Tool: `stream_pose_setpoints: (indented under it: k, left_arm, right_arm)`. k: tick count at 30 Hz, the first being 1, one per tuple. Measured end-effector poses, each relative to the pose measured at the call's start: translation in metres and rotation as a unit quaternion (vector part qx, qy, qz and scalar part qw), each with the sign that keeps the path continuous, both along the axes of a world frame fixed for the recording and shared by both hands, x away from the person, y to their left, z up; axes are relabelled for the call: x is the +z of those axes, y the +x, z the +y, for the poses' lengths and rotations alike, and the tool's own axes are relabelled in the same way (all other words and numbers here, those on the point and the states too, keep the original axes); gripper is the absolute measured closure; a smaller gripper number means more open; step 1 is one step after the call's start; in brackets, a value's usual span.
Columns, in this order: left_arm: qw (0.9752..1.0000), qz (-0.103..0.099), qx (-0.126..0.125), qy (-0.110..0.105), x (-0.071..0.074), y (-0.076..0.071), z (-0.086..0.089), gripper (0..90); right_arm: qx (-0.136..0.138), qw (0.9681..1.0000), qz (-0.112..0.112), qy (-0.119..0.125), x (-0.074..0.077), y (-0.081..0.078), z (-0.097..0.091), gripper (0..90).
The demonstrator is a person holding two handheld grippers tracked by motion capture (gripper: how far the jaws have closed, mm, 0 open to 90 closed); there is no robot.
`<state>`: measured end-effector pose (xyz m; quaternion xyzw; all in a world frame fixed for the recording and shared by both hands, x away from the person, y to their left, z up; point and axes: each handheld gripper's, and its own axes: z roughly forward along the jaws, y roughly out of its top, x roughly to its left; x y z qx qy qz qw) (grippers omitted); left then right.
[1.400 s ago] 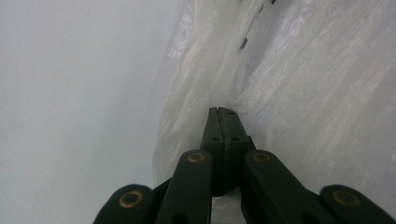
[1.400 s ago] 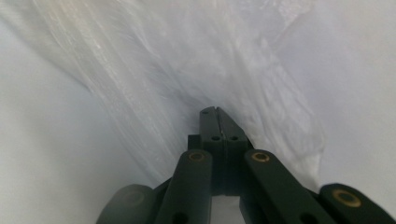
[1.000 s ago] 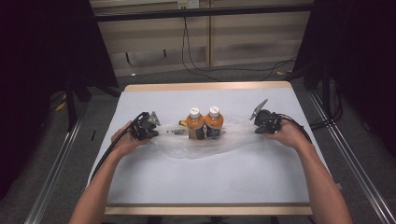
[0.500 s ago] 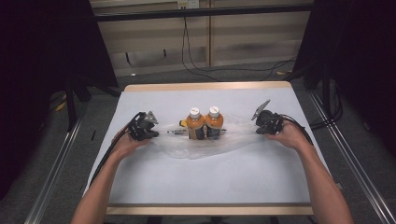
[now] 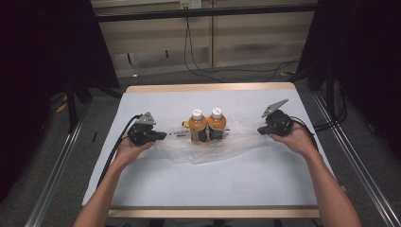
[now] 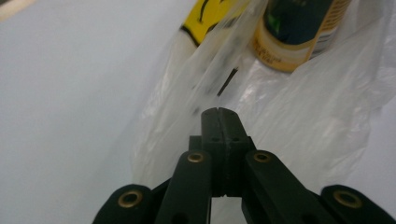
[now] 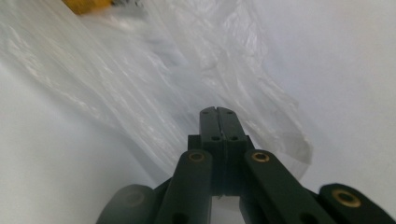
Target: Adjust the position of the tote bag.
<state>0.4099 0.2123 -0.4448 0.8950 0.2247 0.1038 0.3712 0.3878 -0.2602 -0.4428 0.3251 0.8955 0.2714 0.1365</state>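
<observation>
Two orange bottles (image 5: 208, 125) stand side by side on the clear plastic bag (image 5: 208, 146), between the two sets of jaws. The left gripper (image 5: 161, 136) has its jaws pressed together at one end of the bag; whether film is pinched, I cannot tell. The right gripper (image 5: 261, 129) has its jaws pressed together at the other end.

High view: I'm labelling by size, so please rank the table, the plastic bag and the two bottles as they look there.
1. Table
2. Plastic bag
3. Left bottle and right bottle: they look alike, so no ranking between them.
</observation>
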Motion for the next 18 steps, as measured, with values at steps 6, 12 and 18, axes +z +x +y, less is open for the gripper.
stream_pose_setpoints:
  k: [6,12,18]
  left_arm:
    - [0.9987,-0.011,-0.004,-0.049,0.011,-0.01,0.0,90.0]
    - [0.9959,-0.015,-0.019,-0.087,0.02,-0.024,-0.008,90.0]
    - [0.9941,-0.015,-0.041,-0.1,0.022,-0.037,-0.034,90.0]
  right_arm:
    - [-0.003,0.9982,-0.023,0.055,0.012,-0.008,-0.001,90.0]
    - [0.002,0.994,-0.041,0.102,0.018,-0.01,0.008,90.0]
    - [0.015,0.9915,-0.041,0.122,0.014,-0.006,0.029,90.0]
